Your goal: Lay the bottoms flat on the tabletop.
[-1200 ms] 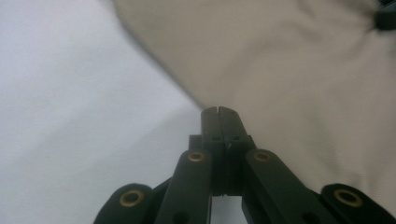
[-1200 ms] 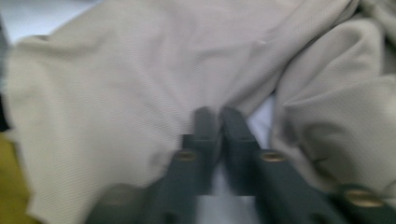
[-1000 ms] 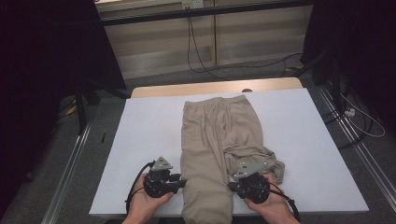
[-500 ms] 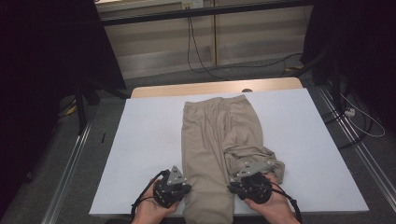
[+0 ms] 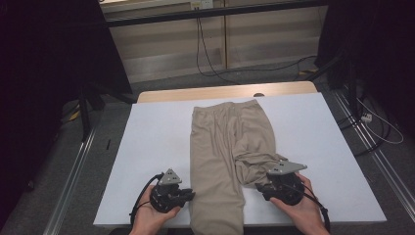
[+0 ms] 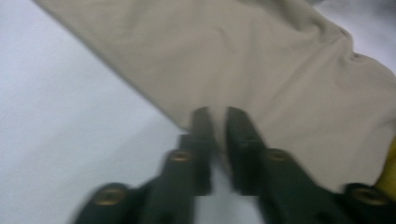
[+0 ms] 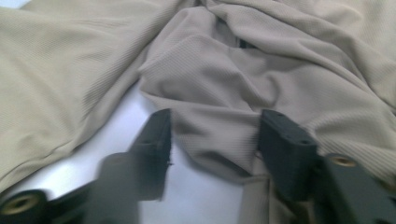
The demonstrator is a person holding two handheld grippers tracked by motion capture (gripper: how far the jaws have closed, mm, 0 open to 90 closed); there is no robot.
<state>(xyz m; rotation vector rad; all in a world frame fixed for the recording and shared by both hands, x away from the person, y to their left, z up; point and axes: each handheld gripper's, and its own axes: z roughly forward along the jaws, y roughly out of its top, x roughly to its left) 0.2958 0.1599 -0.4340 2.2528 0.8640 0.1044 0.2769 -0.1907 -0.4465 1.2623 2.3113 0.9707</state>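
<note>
1. Since a second ago, the left gripper is sitting closer to the trousers in the high view, its tips now at the edge of the straight leg, while the right gripper is staying at the bunched leg. The beige trousers are lying lengthwise in the middle of the white table cover, waistband at the far end; one leg is running flat toward the person and hanging over the near edge, and the other is crumpled up partway along. A hand is holding each gripper from the near edge.

2. In the left gripper view, the left gripper is showing its jaws nearly together, a narrow slit between them, with the tips lying over the edge of the trouser leg; whether cloth is pinched between them I cannot tell.

3. In the right gripper view, the right gripper is holding its jaws wide apart, released, straddling a fold of the crumpled leg that is resting on the white cover.
</note>
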